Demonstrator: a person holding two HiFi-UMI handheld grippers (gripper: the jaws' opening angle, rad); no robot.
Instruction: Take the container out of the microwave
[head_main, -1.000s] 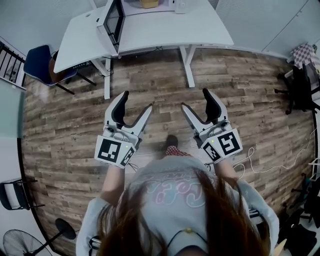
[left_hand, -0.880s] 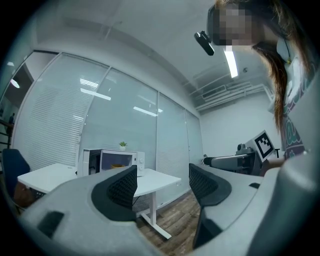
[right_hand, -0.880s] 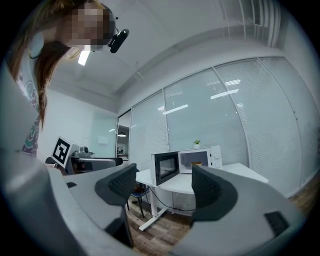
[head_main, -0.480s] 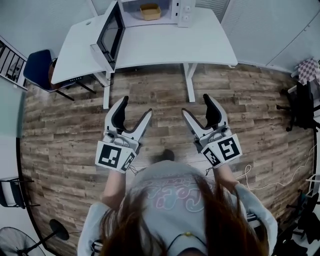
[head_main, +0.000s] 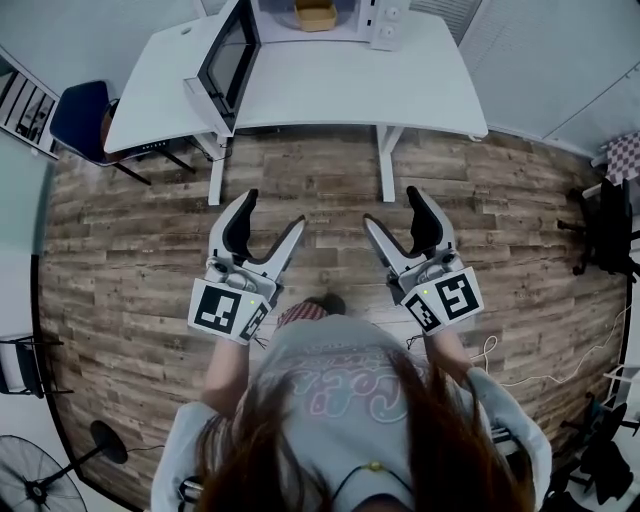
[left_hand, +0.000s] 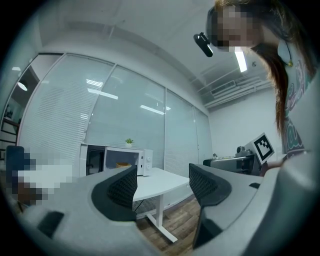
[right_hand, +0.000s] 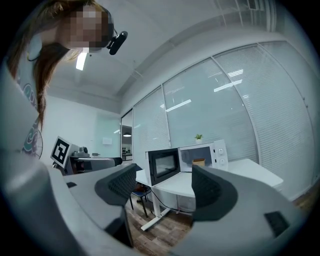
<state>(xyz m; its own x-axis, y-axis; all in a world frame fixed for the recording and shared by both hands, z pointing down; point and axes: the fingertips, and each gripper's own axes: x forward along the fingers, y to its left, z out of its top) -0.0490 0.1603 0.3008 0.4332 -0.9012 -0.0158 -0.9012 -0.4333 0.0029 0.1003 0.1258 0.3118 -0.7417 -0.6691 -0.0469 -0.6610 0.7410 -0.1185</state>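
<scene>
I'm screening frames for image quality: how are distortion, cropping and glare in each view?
Head view: strong fisheye bows the wooden plank floor, and the open white microwave is cropped at the top edge. Left gripper view and right gripper view: dark circular vignette, light streaks reflected on the glass wall.

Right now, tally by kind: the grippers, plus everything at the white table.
Grippers: 2, left gripper and right gripper, both open and empty
Microwave: 1, door open
Container: 1, inside the microwave
Potted plant: 1, on top of the microwave
Total: 5
</scene>
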